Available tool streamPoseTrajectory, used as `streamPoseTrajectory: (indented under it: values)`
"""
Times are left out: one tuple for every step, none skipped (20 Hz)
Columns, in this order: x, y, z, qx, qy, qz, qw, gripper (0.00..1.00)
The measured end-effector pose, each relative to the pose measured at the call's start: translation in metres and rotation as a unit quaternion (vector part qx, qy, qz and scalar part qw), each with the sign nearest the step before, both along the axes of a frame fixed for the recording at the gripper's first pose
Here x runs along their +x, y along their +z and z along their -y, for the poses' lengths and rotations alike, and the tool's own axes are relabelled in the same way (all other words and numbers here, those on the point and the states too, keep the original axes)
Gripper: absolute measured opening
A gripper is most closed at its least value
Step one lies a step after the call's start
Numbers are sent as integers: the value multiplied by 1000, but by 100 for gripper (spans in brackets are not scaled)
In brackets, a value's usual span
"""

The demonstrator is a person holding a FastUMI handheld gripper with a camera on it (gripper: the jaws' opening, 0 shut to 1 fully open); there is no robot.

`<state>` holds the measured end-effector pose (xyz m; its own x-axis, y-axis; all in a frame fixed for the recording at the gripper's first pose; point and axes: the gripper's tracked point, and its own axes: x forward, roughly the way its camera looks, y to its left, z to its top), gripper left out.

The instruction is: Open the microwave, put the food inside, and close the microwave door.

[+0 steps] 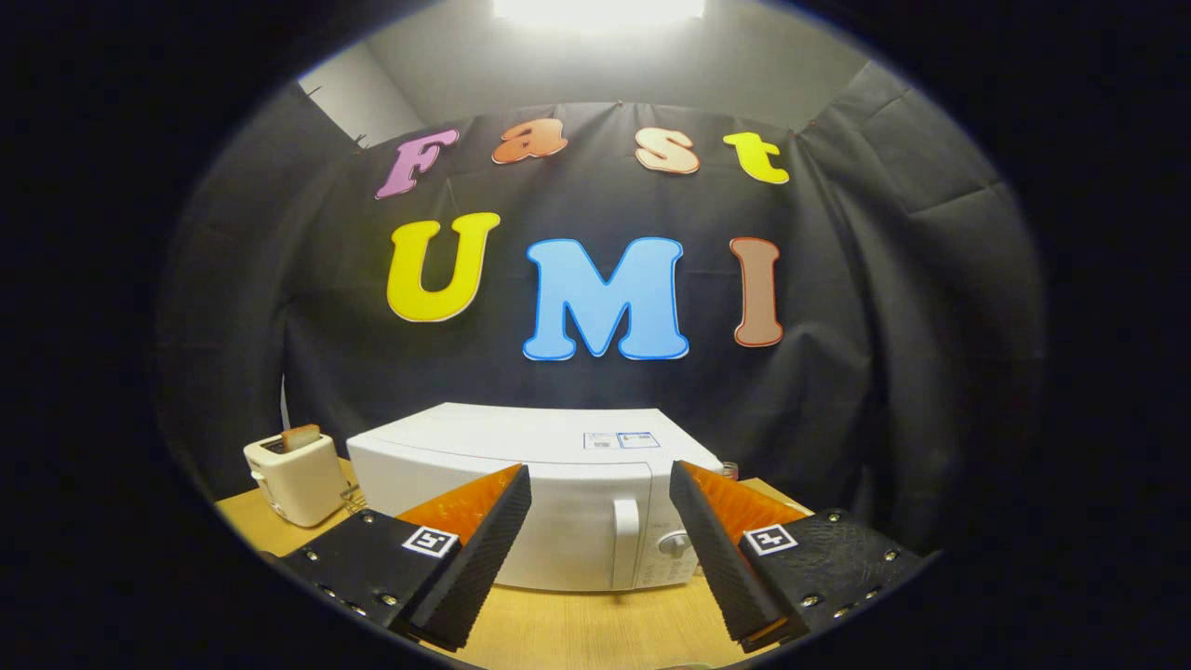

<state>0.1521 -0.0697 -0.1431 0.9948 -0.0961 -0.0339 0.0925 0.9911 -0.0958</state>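
A white microwave (549, 502) sits on a wooden table (577, 628) with its door closed, the handle (626, 542) and a dial (676, 544) at its right front. The gripper (600, 484) hovers near it, fingers spread wide and holding nothing, framing the door. To the left stands a white toaster (294, 479) with a slice of bread (301, 436) poking from its slot.

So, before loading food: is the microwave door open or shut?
Shut: the microwave door sits flush, handle untouched beyond the open gripper.
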Motion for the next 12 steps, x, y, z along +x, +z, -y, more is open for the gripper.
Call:
streamPoseTrajectory:
  values:
    - [7, -10, 6, 0, -3, -4, 1000, 96]
    - [12, -18, 9, 2, -4, -8, 1000, 96]
    - [18, -27, 14, 4, -6, -14, 1000, 96]
    - [24, -35, 16, 6, -6, -19, 1000, 96]
    - [29, -44, 21, 7, -8, -24, 1000, 96]
    - [32, -52, 22, 9, -8, -28, 1000, 96]
    - [38, -60, 22, 10, -4, -32, 999, 96]
    - [43, -65, 24, 7, -5, -33, 999, 96]
    - [49, -71, 29, 0, -10, -32, 999, 93]
    - [54, -76, 32, -6, -15, -34, 999, 92]
    - [58, -86, 33, -7, -12, -39, 999, 90]
    - [64, -93, 32, -7, -10, -43, 999, 90]
